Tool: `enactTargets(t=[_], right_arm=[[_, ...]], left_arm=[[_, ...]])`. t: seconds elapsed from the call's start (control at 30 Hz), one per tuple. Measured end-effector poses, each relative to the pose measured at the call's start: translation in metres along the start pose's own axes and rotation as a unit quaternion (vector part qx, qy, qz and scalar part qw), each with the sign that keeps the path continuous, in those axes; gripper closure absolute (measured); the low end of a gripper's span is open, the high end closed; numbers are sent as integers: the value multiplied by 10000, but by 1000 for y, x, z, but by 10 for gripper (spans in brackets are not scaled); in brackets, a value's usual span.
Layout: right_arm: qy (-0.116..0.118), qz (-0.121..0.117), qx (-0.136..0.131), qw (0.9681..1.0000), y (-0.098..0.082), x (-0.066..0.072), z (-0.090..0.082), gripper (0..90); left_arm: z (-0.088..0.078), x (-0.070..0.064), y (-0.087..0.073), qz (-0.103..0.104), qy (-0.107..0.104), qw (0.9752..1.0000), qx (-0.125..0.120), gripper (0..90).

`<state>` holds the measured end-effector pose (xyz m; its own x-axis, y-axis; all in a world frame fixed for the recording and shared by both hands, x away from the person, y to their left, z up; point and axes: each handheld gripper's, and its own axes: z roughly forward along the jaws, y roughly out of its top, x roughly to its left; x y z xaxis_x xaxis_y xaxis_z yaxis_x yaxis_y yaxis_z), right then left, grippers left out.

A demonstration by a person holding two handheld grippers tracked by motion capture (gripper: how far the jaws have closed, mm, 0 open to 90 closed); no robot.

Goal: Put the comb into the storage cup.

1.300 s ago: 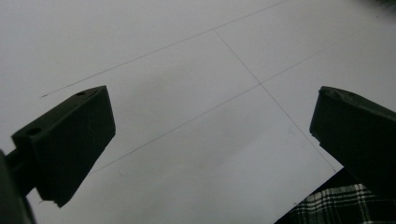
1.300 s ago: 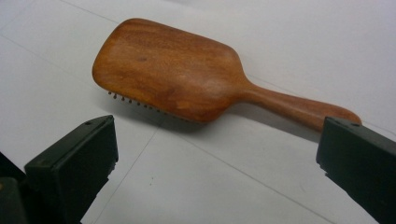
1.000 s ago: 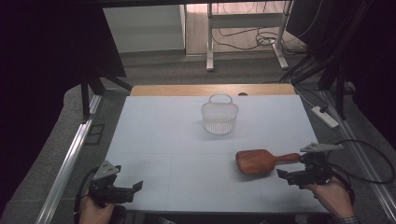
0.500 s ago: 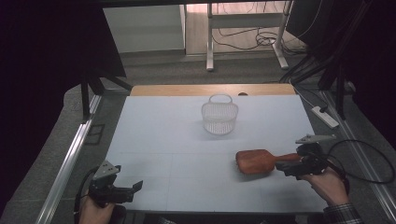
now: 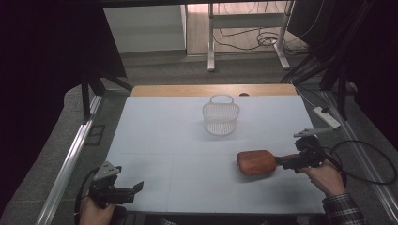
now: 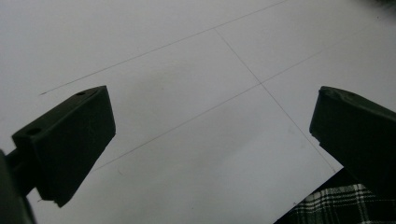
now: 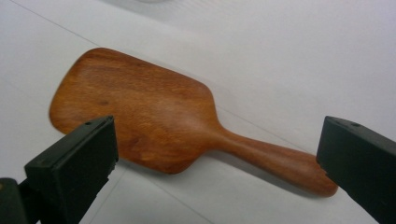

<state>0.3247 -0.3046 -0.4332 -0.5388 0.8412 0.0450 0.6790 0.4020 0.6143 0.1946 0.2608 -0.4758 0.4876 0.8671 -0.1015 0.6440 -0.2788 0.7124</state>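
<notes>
The wooden paddle brush [image 5: 256, 162] lay flat on the white table [image 5: 164, 140], w/ its broad head toward the table's middle and its handle pointing at the right edge, nearer the front edge than the back. The right gripper [image 5: 300, 161] sat at the handle end, close to the right edge, held by a hand [image 5: 324, 177] w/ a plaid cuff. In the right gripper view its two black jaws stood wide apart, one over the brush [image 7: 154, 123] head's near corner, the other beside the handle tip, w/ nothing clamped between them; contact w/ the wood couldn't be told. The brush's smooth back faced up, reddish-brown, grain showing. The left gripper [image 5: 129, 191] was at the front left corner of the table, well apart from the brush, also w/ jaws spread open & holding nothing; the left gripper view looked down on bare table [image 6: 196, 116] w/ thin seam lines crossing, plus a bit of plaid cloth [image 6: 336, 207] at the lower corner. A white mesh basket [image 5: 221, 115] w/ a loop handle stood upright toward the back edge, abt centre, well apart from brush & both grippers.
</notes>
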Motion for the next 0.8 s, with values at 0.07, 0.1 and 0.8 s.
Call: enactTargets(t=[0.07,0.1,0.8], right_arm=[[-36,-20,22,10000,2,-1,2,0],[-57,-2,41,10000,4,-2,3,0],[-243,104,294,9992,32,-15,19,0]], left_arm=[[0,0,0,-7,3,10000,-7,3],[0,0,0,-10,0,10000,-5,3],[1,0,0,-29,-17,10000,9,4]])
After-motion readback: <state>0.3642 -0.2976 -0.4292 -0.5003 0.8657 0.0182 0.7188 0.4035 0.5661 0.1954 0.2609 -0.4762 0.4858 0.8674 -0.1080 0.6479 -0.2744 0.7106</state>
